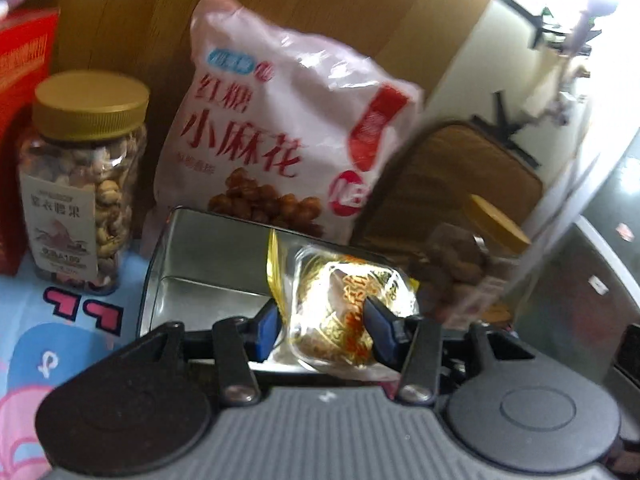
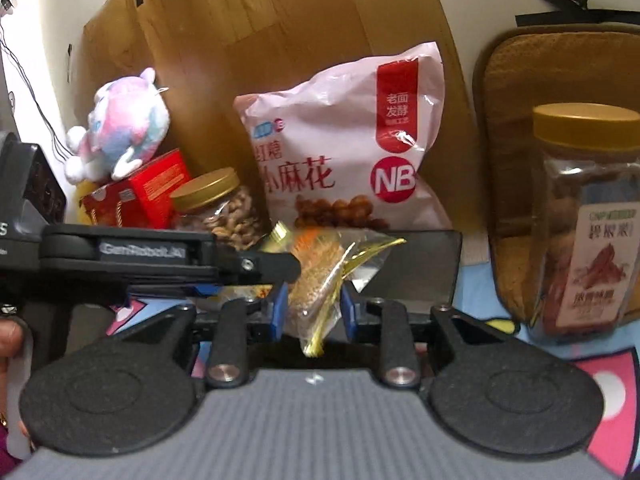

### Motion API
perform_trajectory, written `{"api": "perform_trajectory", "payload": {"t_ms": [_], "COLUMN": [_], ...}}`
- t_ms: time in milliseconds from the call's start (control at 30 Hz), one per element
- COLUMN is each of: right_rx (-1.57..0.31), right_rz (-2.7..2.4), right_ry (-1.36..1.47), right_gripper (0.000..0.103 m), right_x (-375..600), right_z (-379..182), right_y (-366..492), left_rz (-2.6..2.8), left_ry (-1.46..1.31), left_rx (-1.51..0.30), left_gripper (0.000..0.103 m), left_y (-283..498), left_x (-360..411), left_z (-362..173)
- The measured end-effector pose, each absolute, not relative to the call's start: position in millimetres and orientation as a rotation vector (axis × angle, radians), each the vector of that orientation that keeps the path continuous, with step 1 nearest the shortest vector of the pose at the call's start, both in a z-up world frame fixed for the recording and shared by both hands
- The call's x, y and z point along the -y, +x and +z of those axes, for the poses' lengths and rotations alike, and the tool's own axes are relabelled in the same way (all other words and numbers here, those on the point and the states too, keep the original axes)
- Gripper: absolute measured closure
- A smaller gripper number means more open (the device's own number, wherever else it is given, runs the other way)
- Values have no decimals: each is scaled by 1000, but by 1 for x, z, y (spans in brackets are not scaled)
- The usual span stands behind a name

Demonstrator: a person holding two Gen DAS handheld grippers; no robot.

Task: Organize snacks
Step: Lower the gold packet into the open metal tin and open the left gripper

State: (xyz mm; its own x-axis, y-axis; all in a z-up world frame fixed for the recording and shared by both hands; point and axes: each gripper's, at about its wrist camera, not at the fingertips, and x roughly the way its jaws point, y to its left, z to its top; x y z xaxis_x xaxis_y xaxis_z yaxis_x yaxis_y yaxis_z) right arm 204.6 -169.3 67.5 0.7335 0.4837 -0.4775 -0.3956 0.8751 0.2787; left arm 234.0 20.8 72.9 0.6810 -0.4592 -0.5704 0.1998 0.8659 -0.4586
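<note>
A clear-wrapped mooncake packet (image 1: 344,312) is held over the open metal tin (image 1: 208,256), pinched across its body by the left gripper (image 1: 320,328) and, seen from the right wrist camera, at one edge by the right gripper (image 2: 314,308); both are clenched on it. The placing step appears to be in hand. Next, lowering into the tin and letting go seems called for. A pink mahua bag (image 1: 288,120) is seen at 12 o'clock, a cashew jar (image 1: 84,184) at 10.
</note>
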Motion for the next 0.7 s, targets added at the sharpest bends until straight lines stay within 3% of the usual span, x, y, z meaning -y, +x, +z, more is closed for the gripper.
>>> {"api": "perform_trajectory", "payload": {"t_ms": [200, 233, 500, 700], "right_rx": [-532, -532, -502, -607], "right_rz": [464, 457, 421, 369], "right_ry": [198, 217, 321, 350], "right_gripper": [60, 60, 60, 58], "right_x": [172, 175, 221, 241], "right_z": [65, 65, 65, 41], "right_y": [208, 206, 155, 125], "left_rz": [-338, -330, -355, -399], "left_ry": [-302, -303, -330, -324], "left_rx": [-723, -720, -660, -695], "left_gripper": [53, 48, 48, 48], "left_y": [236, 234, 190, 151], "left_x": [-17, -19, -37, -30], "left_z": [65, 64, 81, 75]}}
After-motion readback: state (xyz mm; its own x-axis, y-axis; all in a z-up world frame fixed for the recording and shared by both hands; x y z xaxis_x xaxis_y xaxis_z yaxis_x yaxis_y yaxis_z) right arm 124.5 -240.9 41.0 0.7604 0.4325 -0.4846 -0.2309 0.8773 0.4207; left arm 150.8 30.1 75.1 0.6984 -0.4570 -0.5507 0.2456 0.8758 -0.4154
